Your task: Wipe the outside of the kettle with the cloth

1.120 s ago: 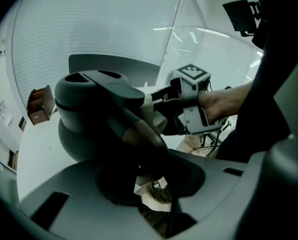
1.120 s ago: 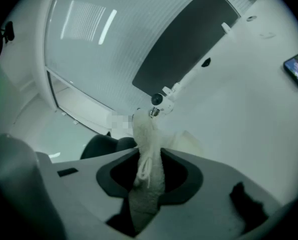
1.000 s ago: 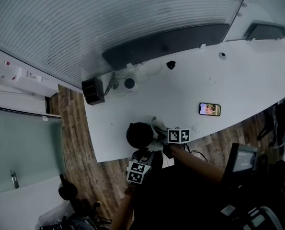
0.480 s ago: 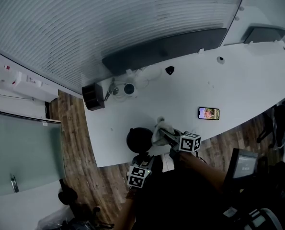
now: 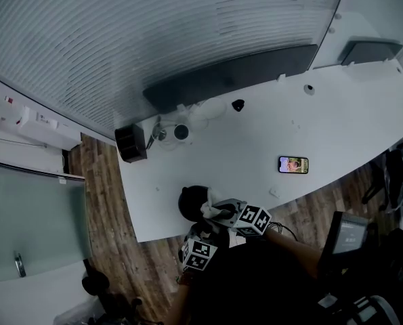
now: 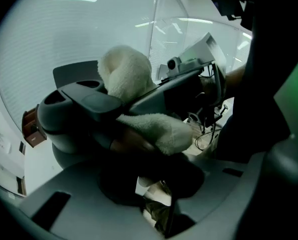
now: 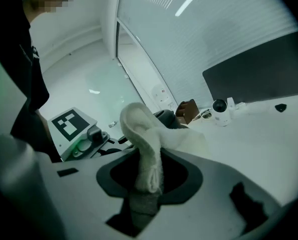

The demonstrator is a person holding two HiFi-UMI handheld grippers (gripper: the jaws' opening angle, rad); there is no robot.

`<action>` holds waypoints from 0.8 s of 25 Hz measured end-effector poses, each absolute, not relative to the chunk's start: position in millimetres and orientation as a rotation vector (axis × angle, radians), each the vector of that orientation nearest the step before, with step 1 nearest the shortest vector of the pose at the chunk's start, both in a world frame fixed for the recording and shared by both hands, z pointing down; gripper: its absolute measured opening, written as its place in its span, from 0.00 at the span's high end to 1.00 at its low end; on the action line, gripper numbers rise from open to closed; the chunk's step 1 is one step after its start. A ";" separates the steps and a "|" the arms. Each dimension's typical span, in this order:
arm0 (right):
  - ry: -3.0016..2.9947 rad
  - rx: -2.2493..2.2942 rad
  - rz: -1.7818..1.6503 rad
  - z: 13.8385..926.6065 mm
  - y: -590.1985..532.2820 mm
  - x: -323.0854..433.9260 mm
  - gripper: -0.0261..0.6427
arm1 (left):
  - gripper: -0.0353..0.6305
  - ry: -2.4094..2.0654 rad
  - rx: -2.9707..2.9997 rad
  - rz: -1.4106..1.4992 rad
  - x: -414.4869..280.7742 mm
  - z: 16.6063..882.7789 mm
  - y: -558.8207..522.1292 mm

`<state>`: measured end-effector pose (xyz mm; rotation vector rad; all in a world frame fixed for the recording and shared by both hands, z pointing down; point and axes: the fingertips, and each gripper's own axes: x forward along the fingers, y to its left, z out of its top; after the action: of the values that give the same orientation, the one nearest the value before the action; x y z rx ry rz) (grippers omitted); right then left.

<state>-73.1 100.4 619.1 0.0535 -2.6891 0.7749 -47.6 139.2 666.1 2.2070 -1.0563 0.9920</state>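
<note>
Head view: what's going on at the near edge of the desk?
A person stands at the near edge of the white desk with tongs in each hand. The right tongs pinch a white cloth, which is draped over the top of the black kettle. The left tongs have just been closing with the kettle's dark handle between them, apparently steadying it. A phone lies further along the desk.

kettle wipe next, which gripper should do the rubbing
Right. The right gripper is shut on the cloth, which rests against the kettle. The left gripper has just been closing its jaws with the kettle's handle between them, so it likely serves to steady.
</note>
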 end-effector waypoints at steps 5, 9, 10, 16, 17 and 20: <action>-2.688 0.058 0.823 628.3 99.4 -65.2 0.81 | 0.79 -1.033 2.234 0.982 -44.2 665.7 138.5; -2.565 0.111 0.812 665.5 102.5 -50.8 0.81 | 0.79 -1.021 2.232 0.987 -44.5 665.9 140.4; -2.543 0.125 0.824 674.6 101.8 -50.2 0.81 | 0.79 -1.023 2.231 0.984 -45.2 665.8 140.4; -2.385 0.225 0.951 740.1 101.9 -51.4 0.81 | 0.79 -1.052 2.224 0.899 -49.1 663.3 142.6; -2.348 0.241 0.991 751.6 102.9 -49.6 0.81 | 0.79 -1.054 2.225 0.895 -49.4 663.5 143.7; -2.309 0.268 1.062 763.1 96.1 -39.1 0.81 | 0.79 -1.059 2.257 0.889 -46.5 663.2 142.2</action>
<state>-39.1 96.1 763.1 0.2682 -2.3087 1.0619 -46.5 142.2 663.2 2.2574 -1.0591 0.8893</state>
